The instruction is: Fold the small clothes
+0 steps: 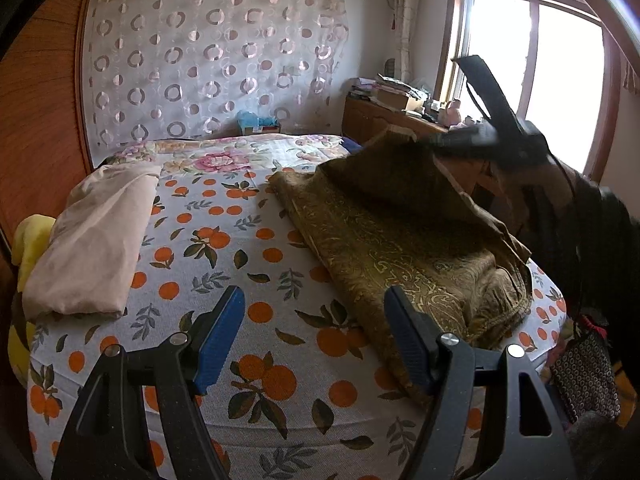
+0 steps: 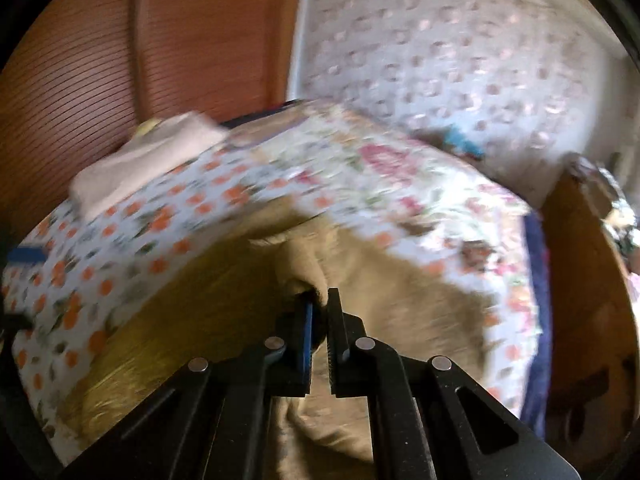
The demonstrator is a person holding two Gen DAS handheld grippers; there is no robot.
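The right gripper (image 2: 320, 294) is clamping its jaws on a fold of the brown patterned garment (image 1: 400, 240), which is lying along the right edge of the bed (image 1: 224, 248), one portion raised. The left gripper (image 1: 314, 308) is hovering at the bed's near edge, jaws spread, gripping nothing. A folded beige garment (image 1: 92, 240) is sitting at the left edge.
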